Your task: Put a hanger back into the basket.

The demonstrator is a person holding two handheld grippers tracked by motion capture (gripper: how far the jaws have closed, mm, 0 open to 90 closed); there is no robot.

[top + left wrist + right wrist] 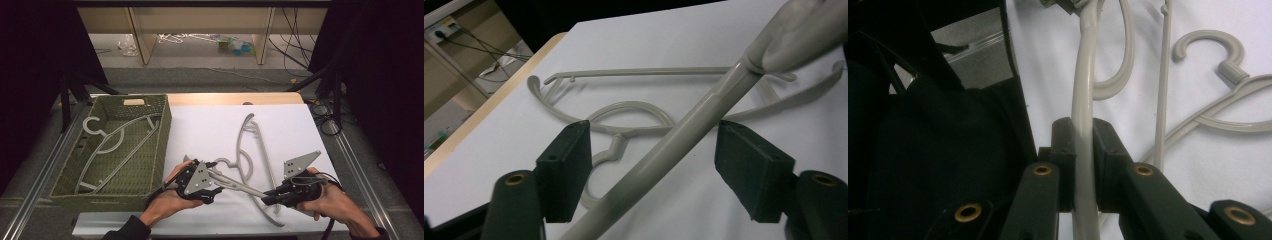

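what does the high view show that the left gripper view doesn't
High view alone: a green woven basket holding a grey plastic hanger, and the right hand-held gripper clamped on the lifted grey plastic hanger. Left gripper view alone: the left hand-held gripper close up, pads apart either side of that hanger's bar, not pressing it. Both: another grey hanger lying on the white table.

Left gripper point(212, 190), held in the left hand point(167, 202) right of the basket point(112, 150), jaws apart, pads touching nothing. Right gripper point(267, 196), in the right hand point(335, 202) farther right, jaws clamped on a hanger point(240, 185).
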